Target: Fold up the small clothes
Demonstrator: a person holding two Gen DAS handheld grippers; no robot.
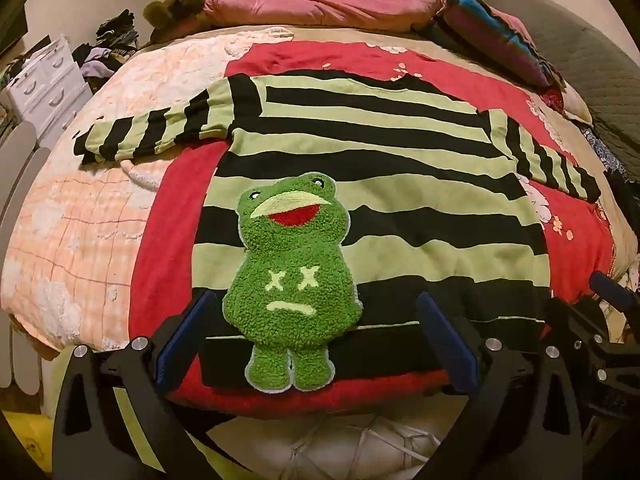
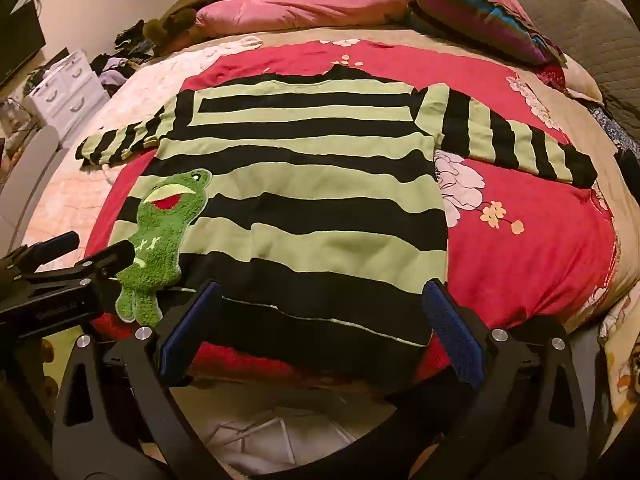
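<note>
A green-and-black striped sweater lies flat on the bed, sleeves spread out, hem toward me. A fuzzy green frog patch hangs over its hem on the left side. My left gripper is open, its blue pads either side of the frog at the hem. My right gripper is open over the sweater at the right half of the hem. The left gripper shows at the left edge of the right wrist view beside the frog. The right gripper shows at the right edge of the left wrist view.
The sweater rests on a red floral blanket over a peach quilt. Pink pillows and a striped blanket lie at the far end. A white drawer unit and a clothes pile stand left.
</note>
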